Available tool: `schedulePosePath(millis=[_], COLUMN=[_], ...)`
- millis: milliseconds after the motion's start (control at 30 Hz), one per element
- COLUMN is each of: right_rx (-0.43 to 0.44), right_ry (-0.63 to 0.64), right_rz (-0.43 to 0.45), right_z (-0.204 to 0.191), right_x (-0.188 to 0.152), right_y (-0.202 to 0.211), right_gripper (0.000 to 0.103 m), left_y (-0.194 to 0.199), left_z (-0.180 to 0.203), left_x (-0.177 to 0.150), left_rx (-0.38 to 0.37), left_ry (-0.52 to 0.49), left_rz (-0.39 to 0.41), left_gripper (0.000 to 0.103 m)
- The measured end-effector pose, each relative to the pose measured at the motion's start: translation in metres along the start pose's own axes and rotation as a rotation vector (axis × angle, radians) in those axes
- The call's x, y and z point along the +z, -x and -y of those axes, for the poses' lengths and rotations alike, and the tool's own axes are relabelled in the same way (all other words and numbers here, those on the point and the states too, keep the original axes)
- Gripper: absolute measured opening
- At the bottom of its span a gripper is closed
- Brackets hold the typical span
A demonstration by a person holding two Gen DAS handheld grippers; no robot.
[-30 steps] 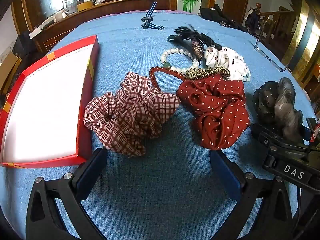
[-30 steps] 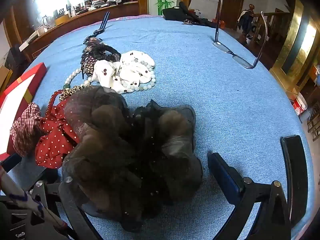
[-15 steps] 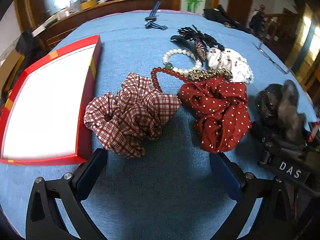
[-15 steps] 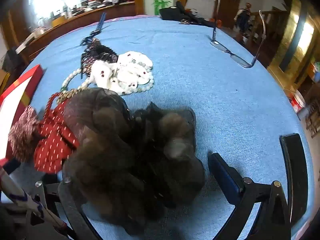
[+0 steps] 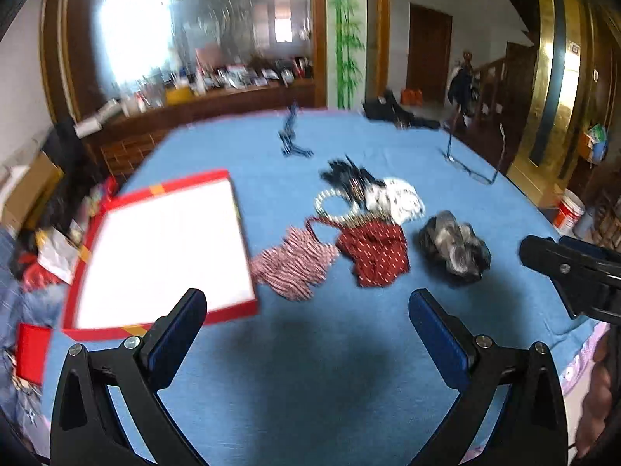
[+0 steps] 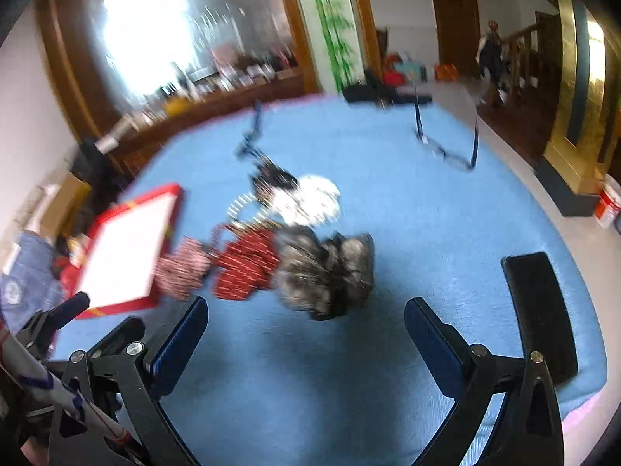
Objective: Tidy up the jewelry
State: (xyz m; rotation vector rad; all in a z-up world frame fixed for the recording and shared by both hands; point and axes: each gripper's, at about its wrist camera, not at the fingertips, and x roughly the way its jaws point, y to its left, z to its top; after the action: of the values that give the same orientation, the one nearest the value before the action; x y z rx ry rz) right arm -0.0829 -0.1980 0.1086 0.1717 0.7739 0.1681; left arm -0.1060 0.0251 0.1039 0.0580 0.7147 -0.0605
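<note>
Red tray [image 5: 163, 248] lay on the blue table [image 5: 318, 349], white inside, nothing in it. Sat at the table's left part, one corner close to the near edge. Just right of it ran a row: plaid scrunchie [image 5: 295, 268] almost touching the tray, dotted red scrunchie [image 5: 374, 258] next, dark gauzy scrunchie [image 5: 454, 248] a little apart. Behind them bunched a white bead bracelet [image 5: 330, 204], red bead string [image 5: 316, 229], white spotted scrunchie [image 5: 399, 200] and black feathery clip [image 5: 347, 176], blurred. Farther back stood glasses [image 5: 471, 163], arms up, and a blue strap [image 5: 291, 136]. Plenty of bare cloth in front, and to the right up to the rounded edge. Left claw [image 5: 306, 330] spread wide, empty, above bare cloth. Right claw [image 6: 304, 336] likewise released, holding nothing, pointed at the gauzy scrunchie [image 6: 326, 272].
</note>
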Motion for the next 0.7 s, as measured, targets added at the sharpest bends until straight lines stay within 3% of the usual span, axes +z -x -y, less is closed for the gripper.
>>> schedulePosePath(millis=[100,333,700], right_rx=[-0.046,0.0,0.008], right_ry=[0.015,-0.035,-0.036], right_rz=[0.014,-0.057,-0.064], right_z=[-0.009,-0.002,-0.002], right_x=[-0.005,-0.016,-0.021], right_y=[0.003,-0.012,-0.013], right_gripper=[0.103,0.103,0.103], left_y=[-0.006,-0.023,-0.024], left_z=[-0.003,-0.005,-0.006], left_x=[-0.001,-0.016,-0.02], left_rx=[-0.024,-0.024,-0.017], left_ry=[0.003,0.014,0.016], left_rz=[-0.032,-0.103,-0.112], left_gripper=[0.103,0.103,0.103])
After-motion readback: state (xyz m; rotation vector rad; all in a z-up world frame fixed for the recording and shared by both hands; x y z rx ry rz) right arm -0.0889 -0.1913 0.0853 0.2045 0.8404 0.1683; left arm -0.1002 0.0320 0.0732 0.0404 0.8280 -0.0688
